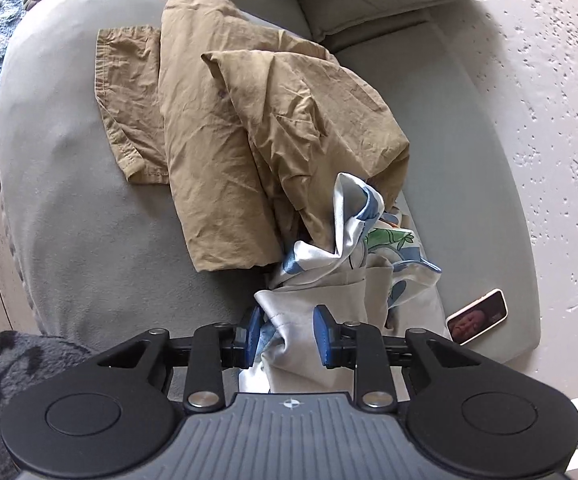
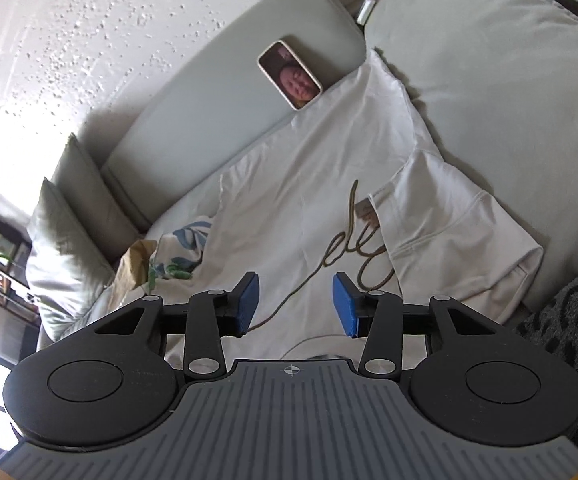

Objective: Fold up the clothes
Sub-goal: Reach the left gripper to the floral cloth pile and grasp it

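Note:
My left gripper (image 1: 287, 330) is shut on a bunched edge of a white garment with blue and green print (image 1: 341, 264), lifting it off the grey sofa seat (image 1: 89, 200). A crumpled tan garment (image 1: 249, 128) lies on the seat just beyond it. In the right wrist view my right gripper (image 2: 295, 304) is open and empty, hovering over a white T-shirt with brown script lettering (image 2: 309, 200) spread on the sofa. One sleeve (image 2: 449, 216) lies folded to the right. The printed garment (image 2: 181, 252) and tan garment (image 2: 135, 264) show at the left.
A phone (image 1: 478, 316) lies on the sofa armrest; it also shows in the right wrist view (image 2: 291, 74). Cushions (image 2: 69, 232) sit at the sofa's back. A dark patterned blanket (image 2: 569, 320) is near the front. A textured wall (image 1: 549, 120) runs behind the armrest.

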Demonstrator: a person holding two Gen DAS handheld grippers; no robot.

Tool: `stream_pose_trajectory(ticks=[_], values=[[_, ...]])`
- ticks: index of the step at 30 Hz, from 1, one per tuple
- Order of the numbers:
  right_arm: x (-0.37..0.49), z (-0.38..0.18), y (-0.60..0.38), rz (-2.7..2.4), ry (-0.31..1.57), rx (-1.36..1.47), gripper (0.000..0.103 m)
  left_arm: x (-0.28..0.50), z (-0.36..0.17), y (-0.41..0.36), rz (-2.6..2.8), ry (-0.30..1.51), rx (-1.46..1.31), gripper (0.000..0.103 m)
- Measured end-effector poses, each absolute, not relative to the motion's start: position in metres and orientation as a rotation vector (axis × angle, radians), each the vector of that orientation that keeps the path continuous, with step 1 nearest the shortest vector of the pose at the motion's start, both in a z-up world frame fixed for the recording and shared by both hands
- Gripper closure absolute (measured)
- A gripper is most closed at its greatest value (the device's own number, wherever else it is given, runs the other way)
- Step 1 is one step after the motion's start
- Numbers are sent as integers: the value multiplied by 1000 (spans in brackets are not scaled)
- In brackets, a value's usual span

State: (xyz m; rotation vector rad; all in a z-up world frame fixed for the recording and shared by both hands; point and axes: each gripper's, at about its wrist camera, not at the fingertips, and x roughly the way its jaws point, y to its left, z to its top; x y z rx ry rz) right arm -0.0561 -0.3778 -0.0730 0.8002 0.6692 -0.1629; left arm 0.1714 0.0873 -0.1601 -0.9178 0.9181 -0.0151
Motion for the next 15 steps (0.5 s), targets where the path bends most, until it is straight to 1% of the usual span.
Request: stream_pose_trajectory(ticks=[1,2,3,5,6,7,11,15], values=[[-56,-73,-376,-162,671,798,55,172,-160,86,-13,917,-913,84],[-56,-73,-375,-159,673,794,55,173,-160,85,-14,917,-906,87],[-57,-73,-374,-157,674,791,55,173,-160,84,-13,914,-897,89],[-58,-73,-372,-152,675,785,55,172,-159,83,-13,909,-879,90],[-58,-73,-372,-151,677,781,55,172,-159,83,-13,909,-869,94],[-59,-74,-371,-149,678,781,55,171,-157,82,-14,903,-853,101],[-62,-77,-370,-134,684,791,55,160,-138,70,-39,826,-701,103],[-63,-82,-370,-121,689,805,55,148,-112,33,-114,687,-403,103]])
